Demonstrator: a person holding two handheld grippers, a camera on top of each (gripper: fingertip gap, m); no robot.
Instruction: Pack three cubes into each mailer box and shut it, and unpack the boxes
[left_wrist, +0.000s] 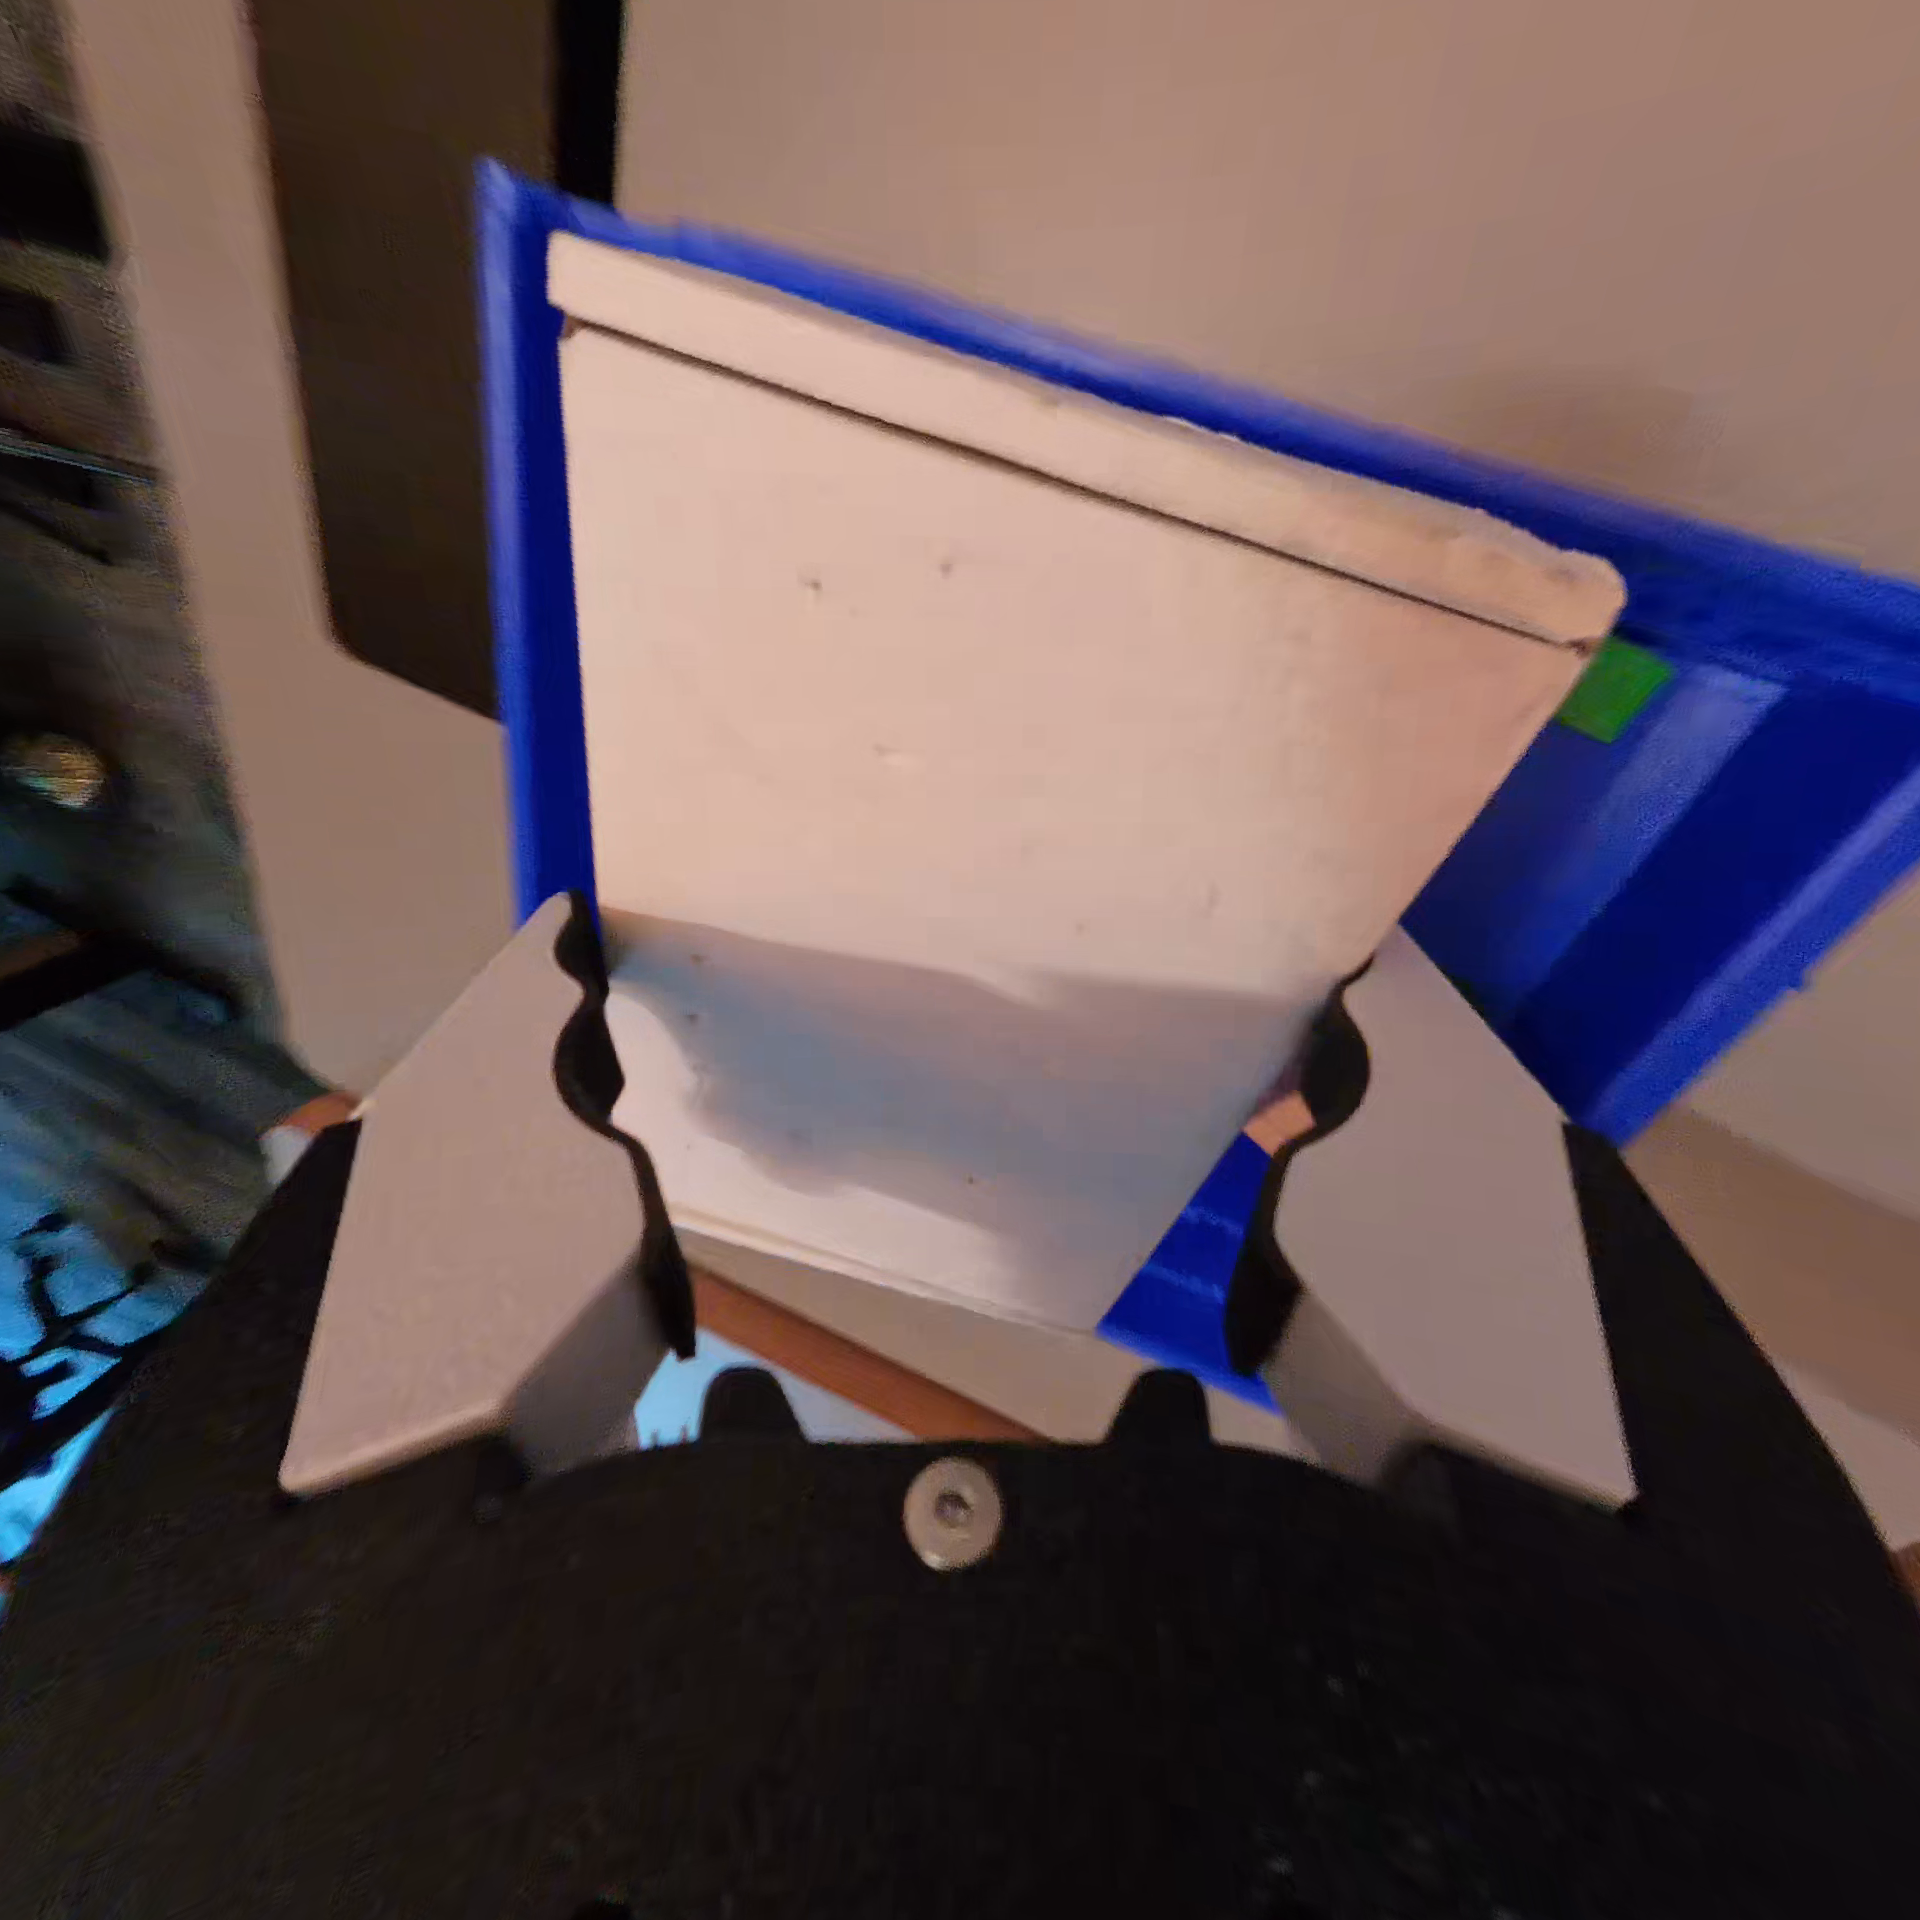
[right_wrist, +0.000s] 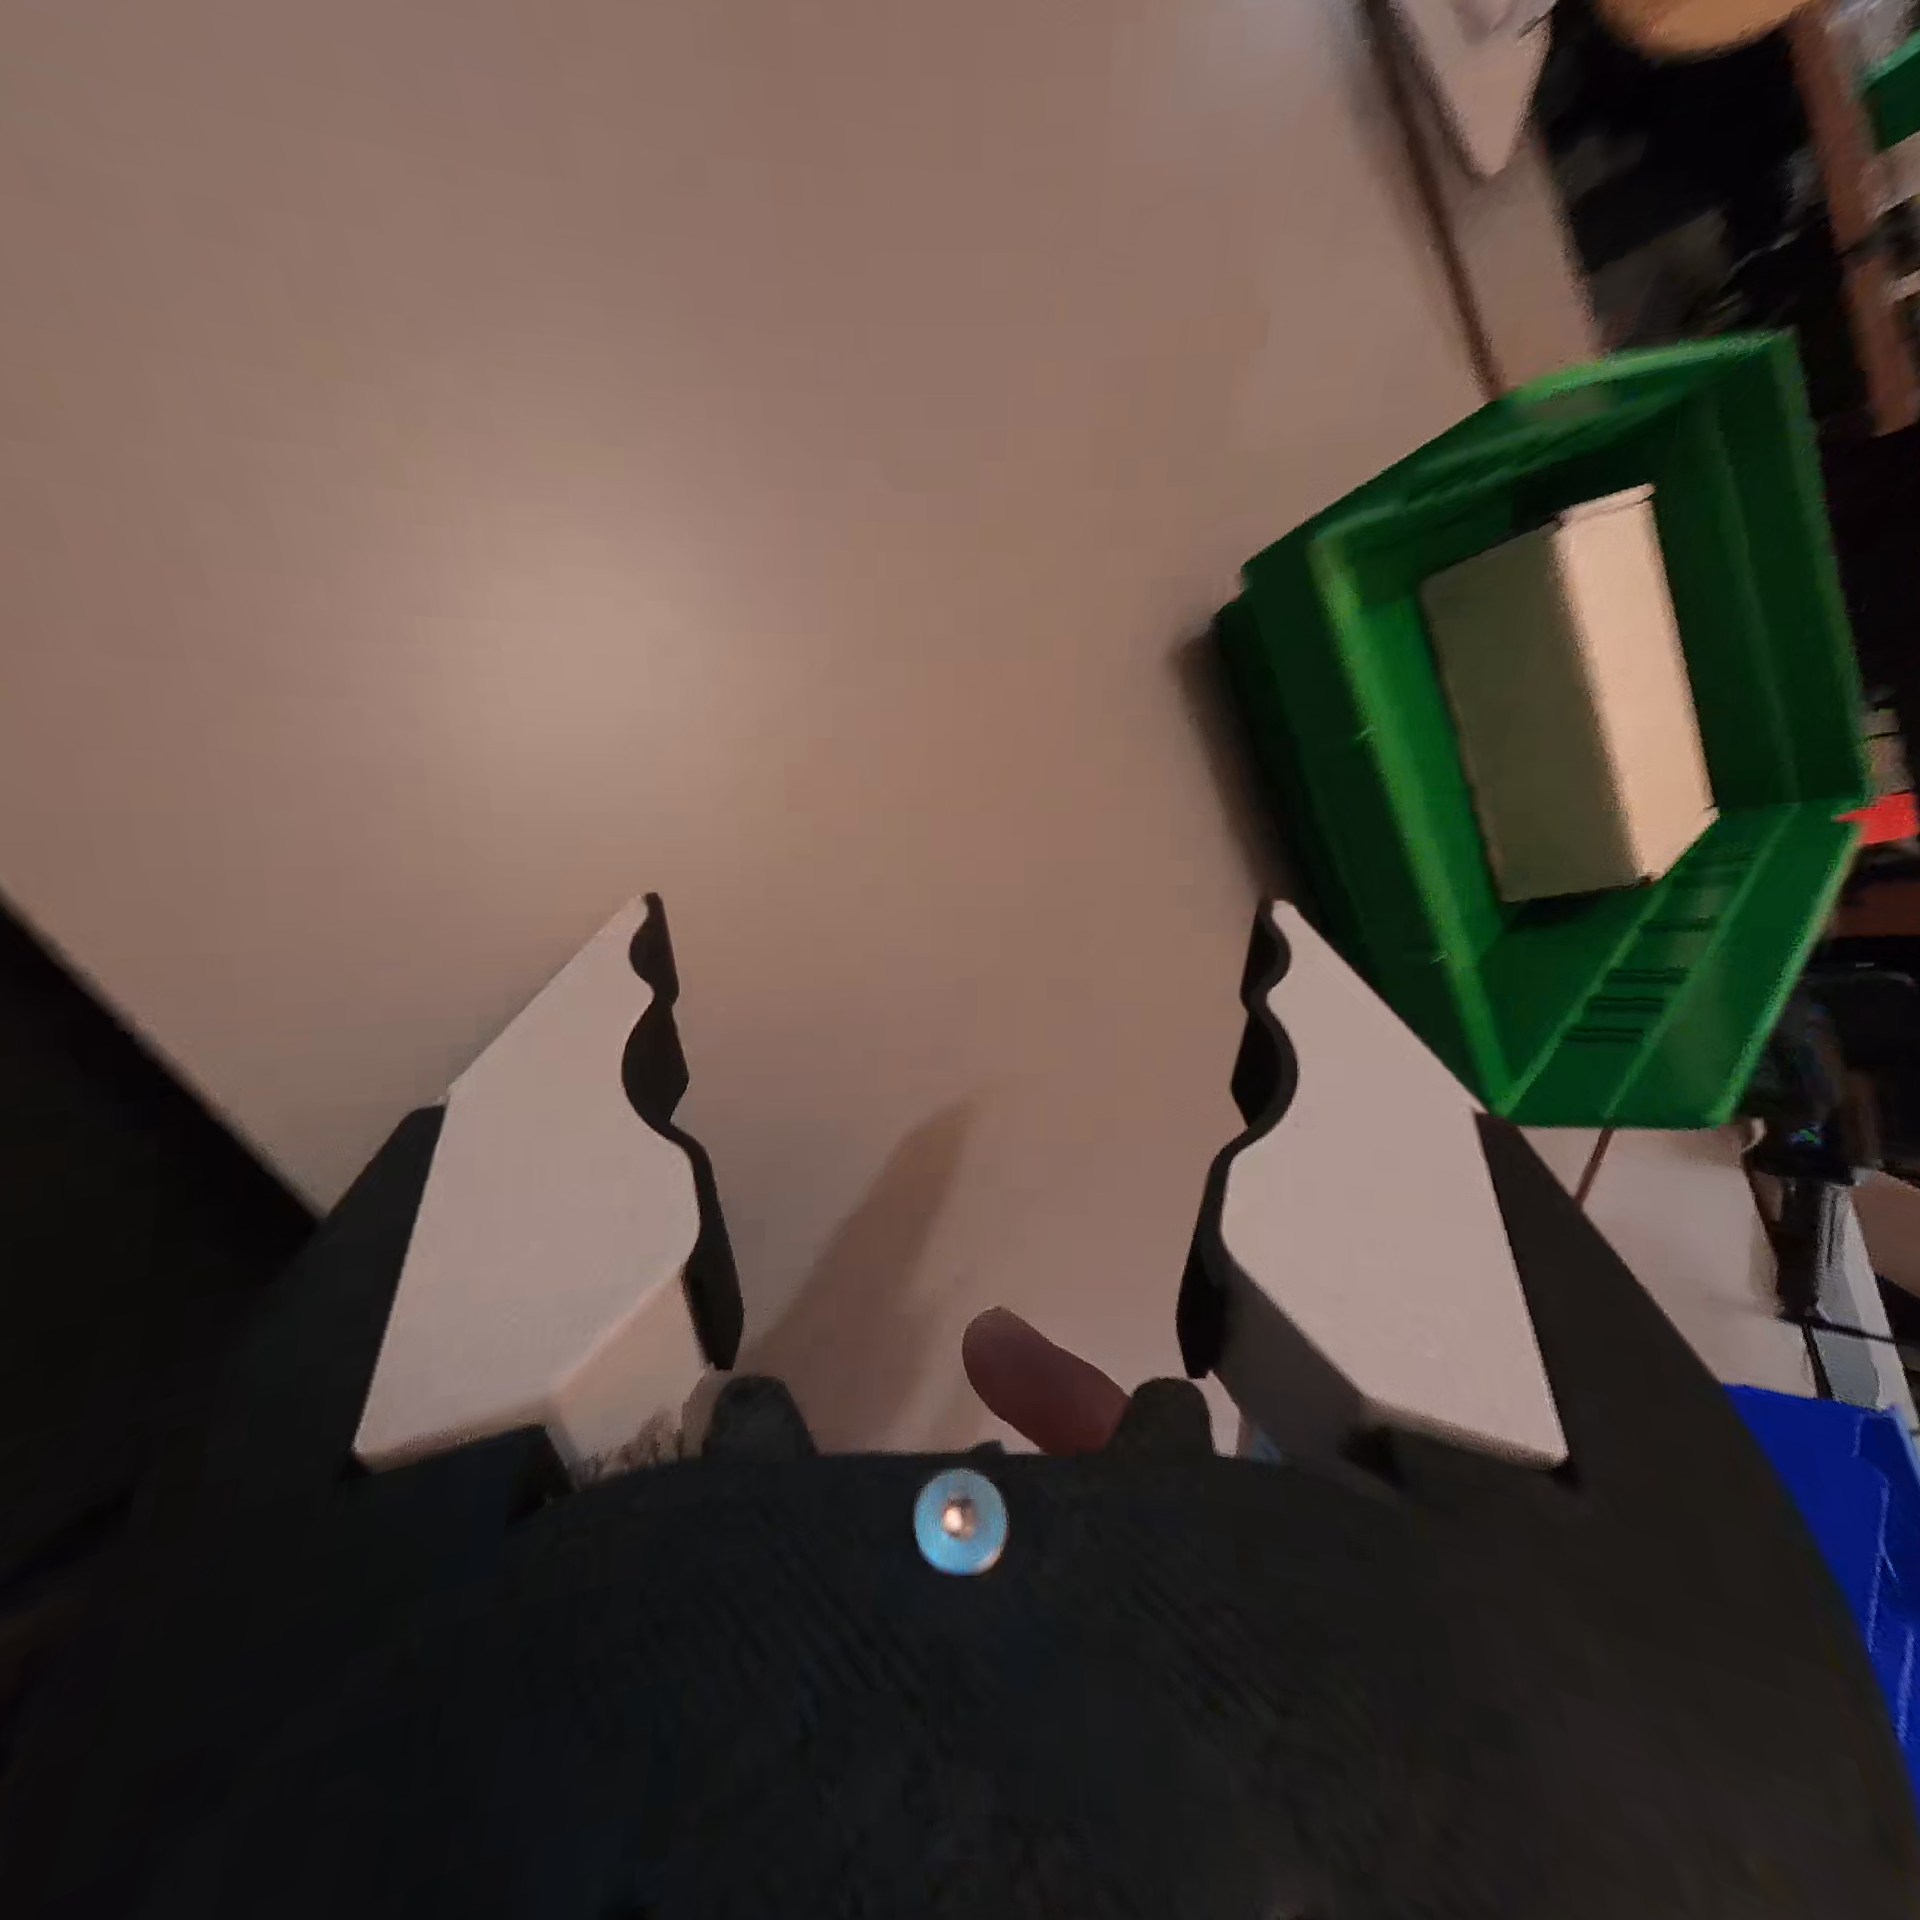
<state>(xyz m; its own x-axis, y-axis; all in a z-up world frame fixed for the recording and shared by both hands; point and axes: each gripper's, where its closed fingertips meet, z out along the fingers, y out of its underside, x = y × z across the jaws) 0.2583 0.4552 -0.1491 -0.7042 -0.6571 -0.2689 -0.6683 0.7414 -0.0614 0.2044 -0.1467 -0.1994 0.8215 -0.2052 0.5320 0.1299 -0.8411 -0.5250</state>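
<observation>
A shut white mailer box (left_wrist: 997, 790) stands in the blue bin (left_wrist: 1662, 831); another (right_wrist: 1569, 696) in the green bin (right_wrist: 1351, 810).

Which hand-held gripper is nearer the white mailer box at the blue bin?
Left. The left hand-held gripper has its fingers on both sides of the white mailer box; the right hand-held gripper is open over bare table.

A mailer box (left_wrist: 987, 748) is being held over a bin (left_wrist: 1662, 831) extending toward three o'clock, while another box (right_wrist: 1569, 696) is being kept inside a second bin (right_wrist: 1351, 790) at two o'clock.
</observation>
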